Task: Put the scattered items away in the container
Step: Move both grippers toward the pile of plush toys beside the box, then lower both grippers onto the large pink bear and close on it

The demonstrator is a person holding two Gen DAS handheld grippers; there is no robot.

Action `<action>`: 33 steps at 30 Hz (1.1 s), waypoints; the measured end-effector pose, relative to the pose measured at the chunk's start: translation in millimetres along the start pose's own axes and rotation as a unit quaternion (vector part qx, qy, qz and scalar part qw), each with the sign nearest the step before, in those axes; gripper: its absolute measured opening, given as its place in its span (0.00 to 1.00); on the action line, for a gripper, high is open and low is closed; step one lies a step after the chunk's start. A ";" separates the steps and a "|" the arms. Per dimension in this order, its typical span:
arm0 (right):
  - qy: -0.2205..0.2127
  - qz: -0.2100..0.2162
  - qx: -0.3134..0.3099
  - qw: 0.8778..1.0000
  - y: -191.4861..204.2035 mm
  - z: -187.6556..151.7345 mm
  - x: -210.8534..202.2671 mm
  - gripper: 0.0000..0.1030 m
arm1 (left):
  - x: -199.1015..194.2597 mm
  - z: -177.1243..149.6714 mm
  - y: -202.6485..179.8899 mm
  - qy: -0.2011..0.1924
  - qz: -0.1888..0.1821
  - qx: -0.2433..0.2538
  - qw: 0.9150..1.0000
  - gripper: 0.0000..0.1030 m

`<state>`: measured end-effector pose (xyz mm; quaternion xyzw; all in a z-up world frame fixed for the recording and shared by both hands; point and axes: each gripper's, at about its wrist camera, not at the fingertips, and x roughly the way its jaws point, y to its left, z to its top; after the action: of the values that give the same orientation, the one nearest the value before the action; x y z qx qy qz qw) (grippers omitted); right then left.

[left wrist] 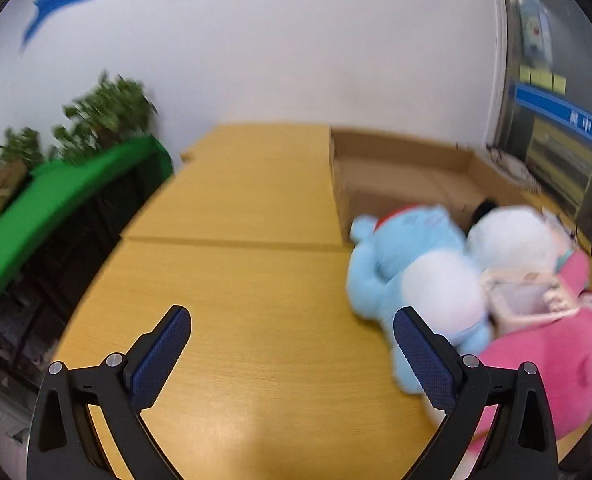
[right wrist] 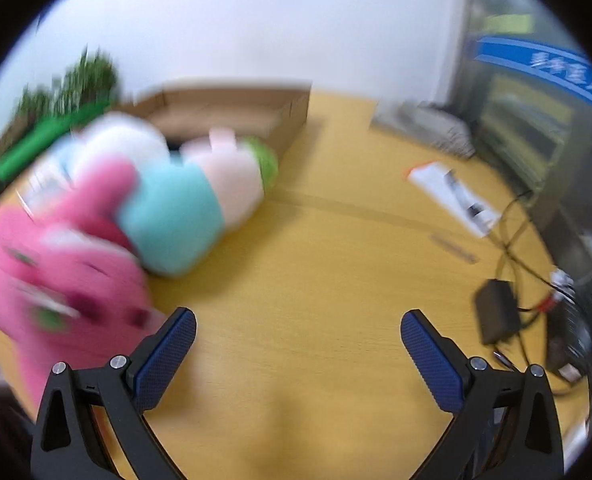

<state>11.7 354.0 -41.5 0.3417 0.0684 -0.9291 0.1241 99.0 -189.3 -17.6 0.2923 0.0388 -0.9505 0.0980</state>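
Plush toys lie in a heap on the wooden table (left wrist: pixel 236 280). In the left wrist view a light blue plush (left wrist: pixel 395 264) with a white belly, a white plush (left wrist: pixel 511 236) and a pink plush (left wrist: pixel 555 360) sit at the right, in front of an open cardboard box (left wrist: pixel 395 168). My left gripper (left wrist: pixel 292 320) is open and empty, left of the blue plush. In the right wrist view the pink plush (right wrist: pixel 56 272), a teal, pale pink and green plush (right wrist: pixel 200 200) and the box (right wrist: pixel 232 112) are at the left. My right gripper (right wrist: pixel 297 324) is open and empty over bare table.
A green cloth (left wrist: pixel 56 208) and potted plants (left wrist: pixel 104 112) are left of the table. A white booklet (right wrist: pixel 455 196), a black adapter (right wrist: pixel 495 312) and cables (right wrist: pixel 527 240) lie on the table's right side. A white wall is behind.
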 end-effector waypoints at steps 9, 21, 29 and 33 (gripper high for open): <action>-0.128 0.097 0.023 0.987 146.8 32.3 -63.3 0.99 | -46.1 -3.0 -127.6 0.014 -0.107 0.042 0.993 1.00; -0.033 0.012 0.044 0.998 191.7 14.6 -48.3 0.99 | -25.7 -34.5 -179.0 0.068 -0.121 0.038 0.990 1.00; -0.033 -0.006 0.023 0.999 190.9 9.4 -40.7 0.99 | -9.7 -40.3 -179.0 0.089 -0.130 0.024 0.987 1.00; -0.022 -0.002 0.021 1.000 189.7 11.1 -29.2 0.99 | -3.5 -43.6 -179.3 0.097 -0.144 0.021 0.985 1.00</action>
<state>79.0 174.9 -22.1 0.3238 0.0468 -0.9378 0.1160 88.2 -7.6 -48.7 0.3766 0.0696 -0.9224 -0.0506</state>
